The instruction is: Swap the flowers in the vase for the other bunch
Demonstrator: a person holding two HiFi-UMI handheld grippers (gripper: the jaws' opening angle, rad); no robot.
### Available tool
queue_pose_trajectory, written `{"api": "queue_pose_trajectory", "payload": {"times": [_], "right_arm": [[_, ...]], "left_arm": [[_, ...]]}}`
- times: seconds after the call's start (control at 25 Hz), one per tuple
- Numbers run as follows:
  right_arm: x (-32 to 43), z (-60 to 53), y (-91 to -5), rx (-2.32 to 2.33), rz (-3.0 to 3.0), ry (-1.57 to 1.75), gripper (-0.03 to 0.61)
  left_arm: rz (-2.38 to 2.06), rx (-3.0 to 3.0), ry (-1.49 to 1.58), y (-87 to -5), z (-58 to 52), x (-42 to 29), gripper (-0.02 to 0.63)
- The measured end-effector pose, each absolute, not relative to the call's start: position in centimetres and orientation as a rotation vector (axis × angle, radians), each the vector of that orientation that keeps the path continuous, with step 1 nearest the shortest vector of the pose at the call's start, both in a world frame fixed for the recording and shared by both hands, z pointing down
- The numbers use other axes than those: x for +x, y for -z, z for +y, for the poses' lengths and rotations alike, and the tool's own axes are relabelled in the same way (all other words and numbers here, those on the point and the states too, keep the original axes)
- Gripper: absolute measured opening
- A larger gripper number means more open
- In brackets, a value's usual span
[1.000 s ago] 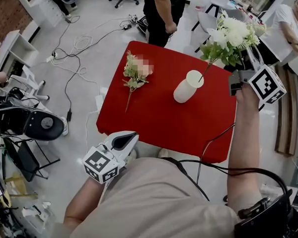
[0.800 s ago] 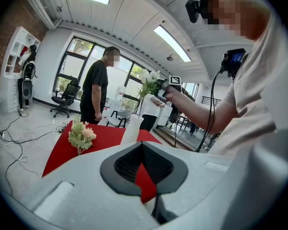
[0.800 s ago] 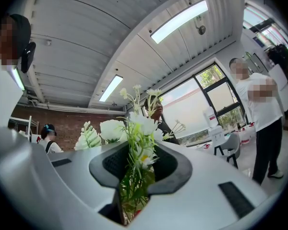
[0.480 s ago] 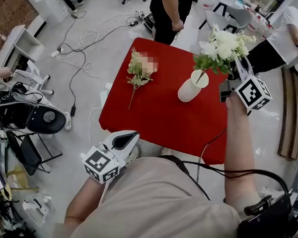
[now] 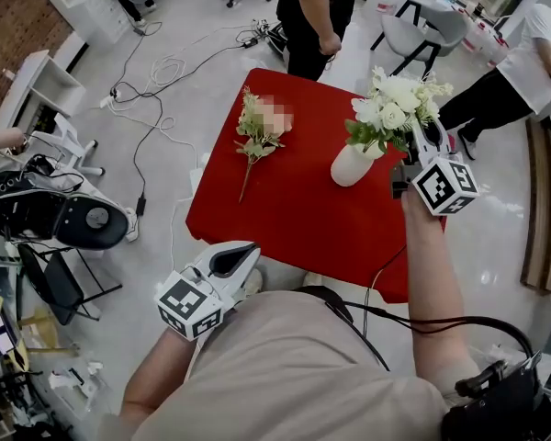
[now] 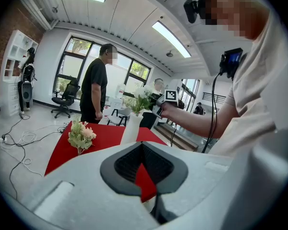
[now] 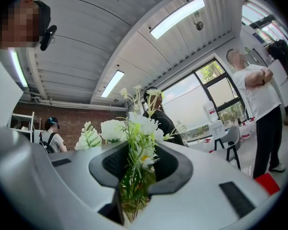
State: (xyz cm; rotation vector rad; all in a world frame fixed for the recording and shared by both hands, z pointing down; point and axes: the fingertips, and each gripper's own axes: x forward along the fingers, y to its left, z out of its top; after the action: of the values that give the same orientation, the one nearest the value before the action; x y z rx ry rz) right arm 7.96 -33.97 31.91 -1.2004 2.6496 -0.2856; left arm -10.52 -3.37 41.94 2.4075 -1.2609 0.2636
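Blossoms (image 5: 392,110), white and ruffled, above smooth cylindrical white vase (image 5: 350,167)

Vase (image 5: 352,165) on table (image 5: 294,223), right half. Loose bunch (image 5: 255,131) lies on table, left of vase. Second bunch (image 5: 392,108) above vase mouth.

I've brought the right gripper (image 5: 411,154) down toward the red table (image 5: 285,219), and the white bunch (image 5: 390,108) clamped in it has sunk with it. A second ago its stem tips dangled just at the mouth of the vase (image 5: 349,165). Now the blooms crowd right over the rim and hide part of it (stems look to be inside). The bystander in white (image 5: 519,58), earlier standing with arms crossed, now shows mid-stride.
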Motion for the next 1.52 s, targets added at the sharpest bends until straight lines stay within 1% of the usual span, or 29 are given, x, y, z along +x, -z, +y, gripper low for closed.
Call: {"api": "queue_pose_trajectory", "payload": {"times": [0.32, 0.56, 0.72, 0.8, 1.52], "right_arm": [[7.6, -33.2, -34.9, -1.2, 2.69, 0.232, 0.13], [7.6, -32.8, -37.2, -1.233, 2.746, 0.224, 0.153], [7.7, -32.4, -37.9, -1.223, 2.75, 0.244, 0.197], [7.7, -32.1, -38.0, -1.212, 2.748, 0.266, 0.235], [8.4, -30.0, -38.2, -1.162, 2.76, 0.329, 0.352]], "left_arm": [[-1.271, 2.398, -0.276, -42.4, -2.9, -10.4, 0.007], [-1.251, 2.399, -0.278, -42.7, -2.9, -10.1, 0.006], [-1.233, 2.411, -0.275, -42.8, -3.1, -9.8, 0.006], [-1.227, 2.416, -0.275, -42.9, -3.1, -9.8, 0.006], [-1.116, 2.475, -0.269, -43.6, -3.3, -9.3, 0.006]]}}
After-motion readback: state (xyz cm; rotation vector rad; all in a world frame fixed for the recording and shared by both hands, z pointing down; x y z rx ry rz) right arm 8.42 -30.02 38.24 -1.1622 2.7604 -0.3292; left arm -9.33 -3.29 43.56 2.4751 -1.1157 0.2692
